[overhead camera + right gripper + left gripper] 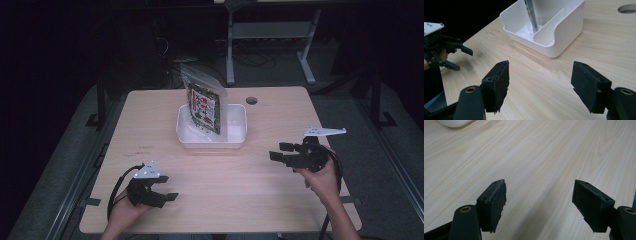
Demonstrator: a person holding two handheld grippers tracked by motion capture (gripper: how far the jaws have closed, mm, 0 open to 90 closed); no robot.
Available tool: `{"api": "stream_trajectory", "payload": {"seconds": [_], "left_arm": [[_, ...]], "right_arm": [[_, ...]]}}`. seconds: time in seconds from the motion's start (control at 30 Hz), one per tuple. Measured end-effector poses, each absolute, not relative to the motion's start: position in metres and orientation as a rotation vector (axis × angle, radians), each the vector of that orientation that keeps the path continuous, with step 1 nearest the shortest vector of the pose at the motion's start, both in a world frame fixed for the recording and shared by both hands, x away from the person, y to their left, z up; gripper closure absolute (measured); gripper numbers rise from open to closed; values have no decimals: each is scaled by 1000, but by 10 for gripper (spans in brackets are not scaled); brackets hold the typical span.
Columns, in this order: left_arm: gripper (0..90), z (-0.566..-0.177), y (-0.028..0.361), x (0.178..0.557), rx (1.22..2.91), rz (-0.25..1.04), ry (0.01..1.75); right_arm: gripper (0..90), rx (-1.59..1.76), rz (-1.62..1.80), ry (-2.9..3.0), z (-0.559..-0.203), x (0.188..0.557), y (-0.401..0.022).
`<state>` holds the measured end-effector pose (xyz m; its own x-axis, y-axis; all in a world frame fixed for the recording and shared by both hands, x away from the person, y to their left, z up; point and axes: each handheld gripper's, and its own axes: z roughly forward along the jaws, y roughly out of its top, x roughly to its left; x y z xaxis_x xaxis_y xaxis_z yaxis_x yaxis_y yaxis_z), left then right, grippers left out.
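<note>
1. A clear plastic pouch (pixel 202 97) with a dark printed label stood upright in a white bin (pixel 237 131) at the middle of the light wooden table (pixel 215 195), toward its far half. The pouch leaned against the bin's left part, and its sealed top rose well above the rim.
2. In the right gripper view the bin (pixel 571 30) showed an inner divider, with the pouch's lower edge (pixel 531 17) resting in the compartment on the far side of it.
3. The left gripper (pixel 165 187) lay near the table's near-left corner, jaws spread apart and holding nothing; its own view showed bare wood between the pads (pixel 499 202).
4. The right gripper (pixel 281 151) hovered at the near right, pointing left toward the bin, jaws likewise wide and empty.
5. Judged from its looks, the pouch was light, thin and floppy, with a slick film that could slide between flat pads and crumple under a hard squeeze.
6. The best hold seemed to be the flat sealed strip at the top, which stood clear of the bin walls and would be stiffer than the body.
</note>
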<state>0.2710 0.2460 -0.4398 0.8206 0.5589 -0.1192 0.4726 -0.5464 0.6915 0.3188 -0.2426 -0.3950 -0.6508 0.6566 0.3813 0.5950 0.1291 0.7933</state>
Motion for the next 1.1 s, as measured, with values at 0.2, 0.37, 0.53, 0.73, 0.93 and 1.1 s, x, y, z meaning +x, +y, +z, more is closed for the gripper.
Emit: {"api": "stream_trajectory", "payload": {"seconds": [0.2, 0.37, 0.53, 0.73, 0.93, 1.1], "left_arm": [[265, -440, 245, 271, 2247, 148, 752], [262, -440, 244, 271, 2245, 145, 752], [259, -440, 243, 271, 2255, 146, 746], [254, -440, 241, 270, 2263, 143, 741], [251, -441, 240, 270, 2269, 147, 737], [250, -441, 240, 270, 2272, 149, 736]], "right_arm": [[295, 1313, 1570, 2317, -404, 311, -250], [295, 1326, 1571, 2318, -410, 305, -254], [294, 1332, 1567, 2331, -415, 299, -255], [294, 1342, 1557, 2350, -422, 292, -255], [295, 1348, 1562, 2361, -429, 286, -255], [292, 1344, 1558, 2385, -435, 278, -252]]}}
